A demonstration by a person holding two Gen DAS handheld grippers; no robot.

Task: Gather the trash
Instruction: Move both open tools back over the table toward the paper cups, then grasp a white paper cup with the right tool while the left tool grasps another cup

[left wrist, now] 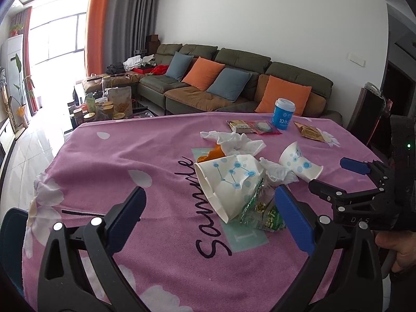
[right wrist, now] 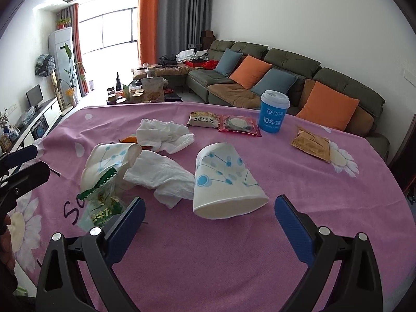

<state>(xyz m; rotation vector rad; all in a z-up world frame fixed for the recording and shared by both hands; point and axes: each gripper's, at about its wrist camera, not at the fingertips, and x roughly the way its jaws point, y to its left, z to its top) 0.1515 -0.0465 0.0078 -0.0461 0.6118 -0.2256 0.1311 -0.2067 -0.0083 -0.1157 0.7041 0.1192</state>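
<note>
On the pink cloth (right wrist: 299, 182), "Sample" (left wrist: 205, 202) in script; blue cup (right wrist: 273, 111) reads "10年". Left gripper (left wrist: 210, 208) and right gripper (right wrist: 210, 213) both spread, empty. Sofa (right wrist: 286, 78) behind.

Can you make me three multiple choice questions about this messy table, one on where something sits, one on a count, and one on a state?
1. Where does the blue lidded cup stand?
A. at the far side of the table, by the red snack packet
B. at the near edge, between the gripper fingers
C. on the sofa

2. How many white paper cups lie tipped over on the pink tablecloth?
A. one
B. two
C. four

3. What state is the right gripper in?
A. shut on a tissue
B. open and empty
C. shut on a cup

Answers: 1 A, it stands upright beyond the litter next to the packet. 2 B, the crushed paper cup and the second paper cup. 3 B, its fingers are spread wide with nothing between them.
</note>
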